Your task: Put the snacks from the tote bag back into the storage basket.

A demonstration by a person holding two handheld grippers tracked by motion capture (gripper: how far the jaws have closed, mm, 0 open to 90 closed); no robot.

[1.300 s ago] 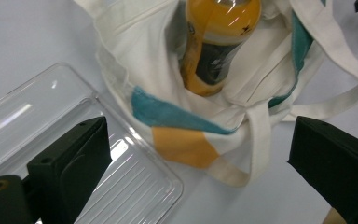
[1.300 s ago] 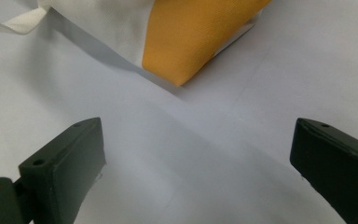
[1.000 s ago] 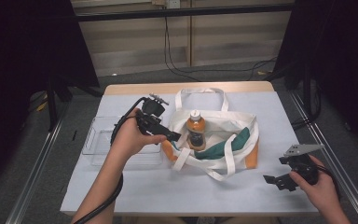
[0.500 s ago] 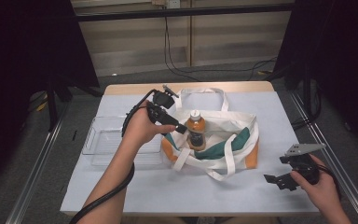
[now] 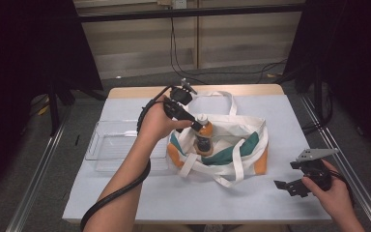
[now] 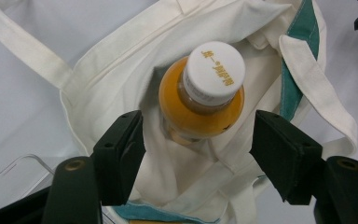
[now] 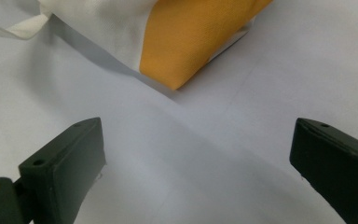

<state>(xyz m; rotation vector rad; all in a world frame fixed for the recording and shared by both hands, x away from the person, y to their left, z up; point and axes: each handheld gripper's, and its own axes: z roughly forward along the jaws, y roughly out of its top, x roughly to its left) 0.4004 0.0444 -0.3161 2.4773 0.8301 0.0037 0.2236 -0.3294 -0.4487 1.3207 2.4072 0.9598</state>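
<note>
Here, bottle point(image 6: 204, 95) stands upright, cap up.

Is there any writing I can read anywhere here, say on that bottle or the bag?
White screw cap of the orange drink bottle: one line of small gold characters, apparently East Asian script, too blurred to read.
Cream canvas tote bag with orange and green panels: no writing visible.
Clear plastic tray: no writing visible.
</note>
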